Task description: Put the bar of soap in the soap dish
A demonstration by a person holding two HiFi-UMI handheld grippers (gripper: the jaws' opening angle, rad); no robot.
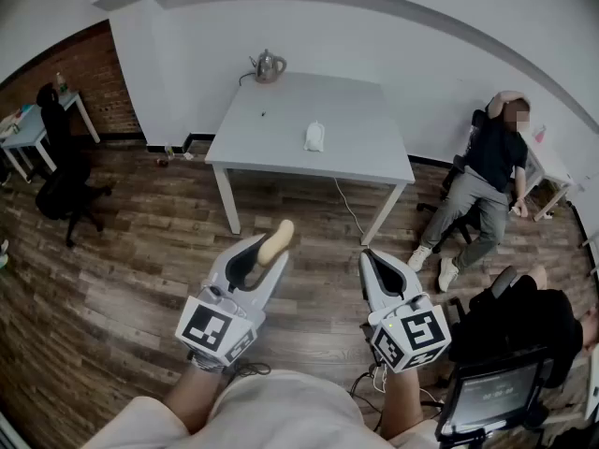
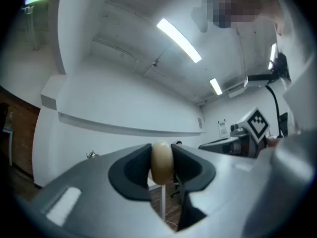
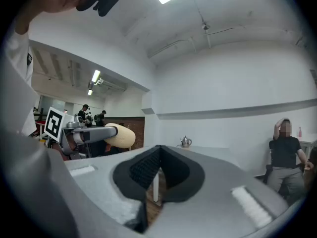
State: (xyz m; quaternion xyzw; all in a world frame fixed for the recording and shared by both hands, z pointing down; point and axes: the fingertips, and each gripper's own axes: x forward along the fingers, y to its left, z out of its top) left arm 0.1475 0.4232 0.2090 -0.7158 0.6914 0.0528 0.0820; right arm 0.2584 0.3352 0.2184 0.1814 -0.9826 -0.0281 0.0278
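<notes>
the left gripper (image 1: 262,253), held low in front of the person, is clamped on the bar of soap (image 1: 278,238), a pale tan oval pinched across its narrow sides, with much of the bar poking out past the jaw tips. the right gripper (image 1: 376,264) beside it has its jaws together with nothing between them. both hang over the wooden floor (image 1: 140,251), well apart from the white table (image 1: 281,120) ahead. the likely risk is the soap slipping: the hold is only on a smooth rounded edge, so a jolt on the way to the table could squeeze the bar forward and drop it on the floor. a thin cable (image 1: 348,209) trailing down by the table's right front leg could catch a foot. on the table sits a small white object, probably the soap dish (image 1: 315,137); it is too small to tell what, if anything, lies in it. at the table's far edge stands a metal kettle (image 1: 268,65), its contents hidden. a seated person (image 1: 491,171) is far off to the right.
</notes>
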